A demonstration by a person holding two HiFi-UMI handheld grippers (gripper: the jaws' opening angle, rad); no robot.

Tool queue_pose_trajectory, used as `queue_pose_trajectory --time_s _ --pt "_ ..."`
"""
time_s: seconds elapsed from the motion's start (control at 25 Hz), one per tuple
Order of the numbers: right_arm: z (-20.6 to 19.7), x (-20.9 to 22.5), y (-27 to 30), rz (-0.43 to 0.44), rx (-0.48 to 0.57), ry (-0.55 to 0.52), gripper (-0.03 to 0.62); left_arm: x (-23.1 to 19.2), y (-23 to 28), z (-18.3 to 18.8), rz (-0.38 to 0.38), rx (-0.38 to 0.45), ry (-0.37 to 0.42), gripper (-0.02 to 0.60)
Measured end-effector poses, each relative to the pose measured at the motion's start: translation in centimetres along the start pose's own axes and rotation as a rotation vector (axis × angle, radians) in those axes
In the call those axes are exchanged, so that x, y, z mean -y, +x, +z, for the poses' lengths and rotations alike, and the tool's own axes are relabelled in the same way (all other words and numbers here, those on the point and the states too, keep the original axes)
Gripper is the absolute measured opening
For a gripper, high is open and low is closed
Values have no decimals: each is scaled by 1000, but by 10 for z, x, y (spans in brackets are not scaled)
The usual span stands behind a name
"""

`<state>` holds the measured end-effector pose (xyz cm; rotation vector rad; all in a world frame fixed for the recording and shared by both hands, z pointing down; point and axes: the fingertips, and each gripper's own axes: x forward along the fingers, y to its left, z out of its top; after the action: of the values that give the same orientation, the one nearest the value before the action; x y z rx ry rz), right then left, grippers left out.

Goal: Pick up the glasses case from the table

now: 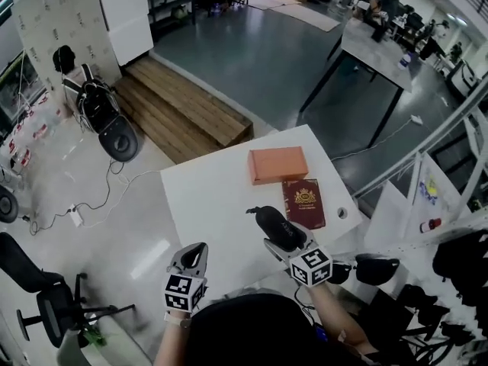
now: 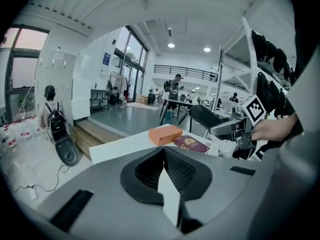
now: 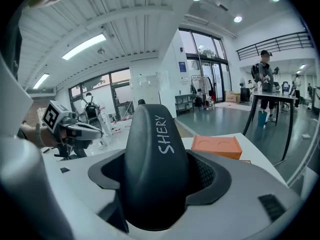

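The black glasses case (image 1: 273, 225) is off the white table (image 1: 213, 197), held in the air over its near right part by my right gripper (image 1: 280, 239), which is shut on it. In the right gripper view the case (image 3: 156, 169) fills the space between the jaws, with "SHERY" written on it. From the left gripper view the case (image 2: 207, 116) sticks out leftward from the right gripper (image 2: 227, 129). My left gripper (image 1: 191, 259) hangs near the table's front edge, jaws together and empty (image 2: 163, 159). It also shows in the right gripper view, where the left gripper (image 3: 75, 131) is at the far left.
An orange box (image 1: 277, 164) and a maroon booklet (image 1: 303, 203) lie on the table's far right part. A round cable hole (image 1: 342, 213) sits near the right edge. Wooden steps (image 1: 179, 109), a black backpack (image 1: 103, 113) and an office chair (image 1: 46, 296) stand on the floor around.
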<state>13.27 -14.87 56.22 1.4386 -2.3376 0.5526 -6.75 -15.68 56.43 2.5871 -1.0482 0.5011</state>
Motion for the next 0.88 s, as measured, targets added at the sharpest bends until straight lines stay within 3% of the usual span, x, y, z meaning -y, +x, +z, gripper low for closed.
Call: queue_pose_trajectory --time_s 0.48,0.88 --pt "-7 8 -90 -147 70 44 370 59 39 33 -228 40 99 18" --pt "-22 7 -127 -205 108 83 370 87 50 50 -312 64 121 18"
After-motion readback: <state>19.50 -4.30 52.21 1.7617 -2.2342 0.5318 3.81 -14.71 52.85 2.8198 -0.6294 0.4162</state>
